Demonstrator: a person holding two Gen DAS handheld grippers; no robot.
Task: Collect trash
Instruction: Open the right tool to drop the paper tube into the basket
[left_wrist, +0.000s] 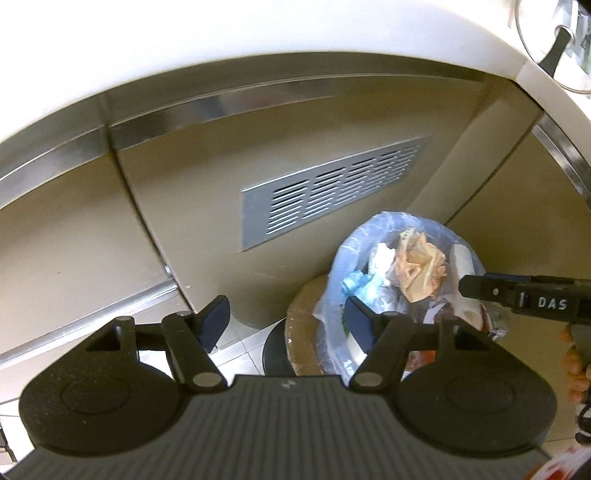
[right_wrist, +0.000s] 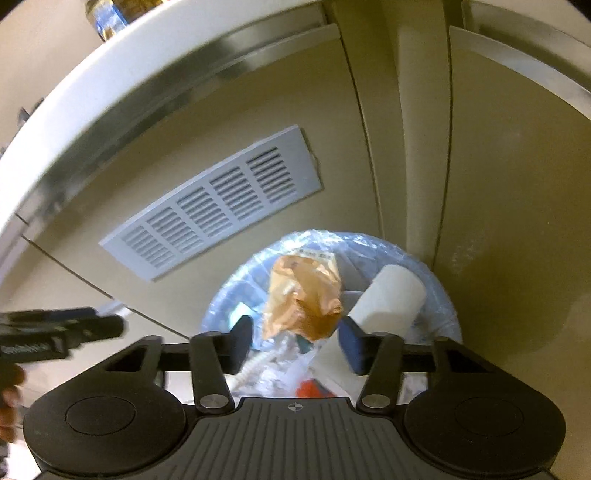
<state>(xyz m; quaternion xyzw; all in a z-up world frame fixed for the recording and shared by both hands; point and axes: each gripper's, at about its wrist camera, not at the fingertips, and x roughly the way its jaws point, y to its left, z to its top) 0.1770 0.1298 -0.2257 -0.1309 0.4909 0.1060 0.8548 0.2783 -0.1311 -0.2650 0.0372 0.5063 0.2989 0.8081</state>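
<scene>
Right wrist: paper cup (right_wrist: 388, 301) tilted, mouth lower-left.

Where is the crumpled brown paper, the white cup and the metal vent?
crumpled brown paper (right_wrist: 303, 299): right wrist view, middle of the crumpled wad.
white cup (right_wrist: 388, 299): right wrist view, on its side wall.
metal vent (left_wrist: 332, 188): left wrist view, centre of the slotted plate.

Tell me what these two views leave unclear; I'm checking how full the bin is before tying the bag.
- Trash bin: right wrist view, near rim hidden by the right gripper.
- Blue bag: left wrist view, lower part behind the left gripper.
- Deeper trash: covered by brown paper and a white cup.
- Left gripper's label: blurred, right wrist view.
</scene>
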